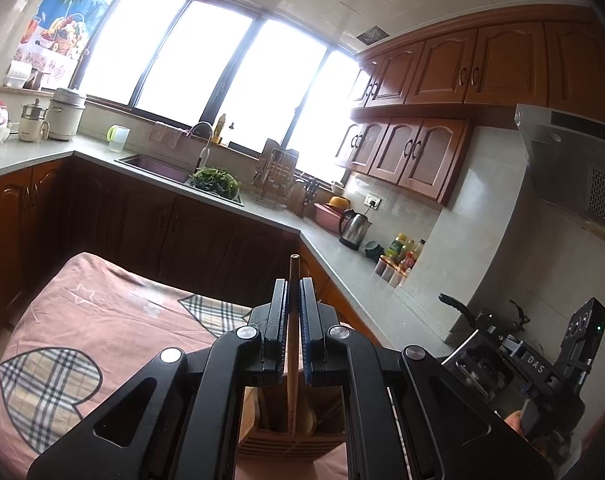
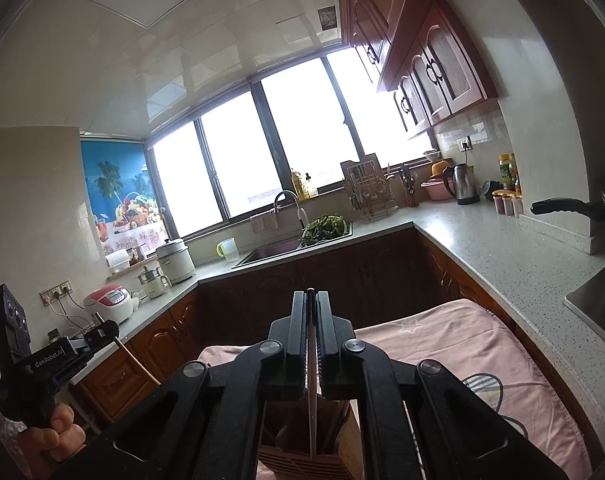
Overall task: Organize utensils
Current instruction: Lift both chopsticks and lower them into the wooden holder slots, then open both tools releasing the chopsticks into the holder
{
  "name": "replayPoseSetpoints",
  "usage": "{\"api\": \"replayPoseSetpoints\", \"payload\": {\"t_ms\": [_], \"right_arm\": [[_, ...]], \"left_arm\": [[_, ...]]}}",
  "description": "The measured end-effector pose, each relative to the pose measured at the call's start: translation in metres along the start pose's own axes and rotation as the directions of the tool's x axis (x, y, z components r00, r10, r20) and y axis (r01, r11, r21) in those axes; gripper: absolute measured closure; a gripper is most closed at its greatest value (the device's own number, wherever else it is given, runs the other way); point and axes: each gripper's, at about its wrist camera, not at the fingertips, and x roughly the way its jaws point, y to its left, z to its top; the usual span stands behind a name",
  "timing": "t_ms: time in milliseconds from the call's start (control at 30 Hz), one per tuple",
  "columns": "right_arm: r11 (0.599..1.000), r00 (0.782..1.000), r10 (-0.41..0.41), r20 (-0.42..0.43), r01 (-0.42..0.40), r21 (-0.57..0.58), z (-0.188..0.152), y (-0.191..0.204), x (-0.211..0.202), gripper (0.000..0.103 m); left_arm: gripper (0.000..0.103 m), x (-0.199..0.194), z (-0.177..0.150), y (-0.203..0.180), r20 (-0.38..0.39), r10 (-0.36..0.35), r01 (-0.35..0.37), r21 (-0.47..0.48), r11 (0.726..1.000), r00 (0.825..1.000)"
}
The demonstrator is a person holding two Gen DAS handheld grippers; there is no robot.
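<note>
My left gripper [image 1: 294,286] is shut on a wooden chopstick [image 1: 293,344]; its lower end reaches down into a wooden slatted utensil holder [image 1: 286,442] below the fingers. My right gripper [image 2: 311,298] is shut on a thin metal utensil handle [image 2: 312,400] that runs down into the same wooden holder [image 2: 302,462]. Other wooden utensils stand in the holder. The right gripper's body shows in the left wrist view [image 1: 542,364]; the left gripper's body with its chopstick shows in the right wrist view [image 2: 54,356].
The holder stands on a table under a pink cloth [image 1: 82,340] with plaid hearts. Dark wood cabinets and a grey L-shaped counter [image 2: 482,240] surround it, with a sink [image 1: 158,166], a dish rack [image 1: 272,178], a kettle [image 1: 354,226], bottles and rice cookers [image 2: 110,302].
</note>
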Motion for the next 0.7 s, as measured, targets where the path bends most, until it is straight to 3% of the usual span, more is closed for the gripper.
{"api": "replayPoseSetpoints", "payload": {"t_ms": [333, 700], "right_arm": [[0.999, 0.999, -0.035, 0.004, 0.035, -0.026, -0.014, -0.004, 0.027, 0.099], [0.999, 0.996, -0.053, -0.078, 0.053, 0.010, -0.058, -0.023, 0.057, 0.099]], "left_arm": [[0.098, 0.034, -0.021, 0.018, -0.003, 0.054, -0.054, -0.021, 0.998, 0.999], [0.098, 0.068, -0.067, 0.029, -0.076, 0.079, -0.081, -0.019, 0.997, 0.994]]}}
